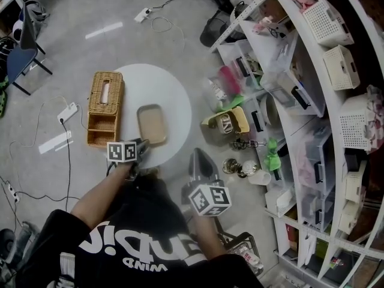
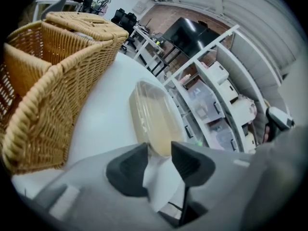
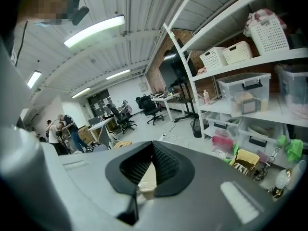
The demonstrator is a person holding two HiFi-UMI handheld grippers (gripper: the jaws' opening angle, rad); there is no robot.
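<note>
A shallow beige tray [image 1: 152, 123] lies on a round white table [image 1: 171, 95], beside a wicker basket [image 1: 105, 108]. My left gripper [image 1: 143, 147] reaches in from the table's near edge. In the left gripper view the left gripper [image 2: 159, 150] has its jaws nearly together, closed on the near end of the tray [image 2: 151, 119], with the basket [image 2: 53, 81] to the left. My right gripper [image 1: 200, 156] hangs off the table's right edge and touches nothing. In the right gripper view the right gripper [image 3: 153, 146] is shut, tips touching, pointed at the room.
White shelving [image 1: 336, 101] with bins and white baskets curves along the right. Clutter sits on the floor at its foot, including a small yellow basket [image 1: 231, 122]. Power strips [image 1: 67, 111] and cables lie on the floor to the left. A blue chair [image 1: 24, 47] stands far left.
</note>
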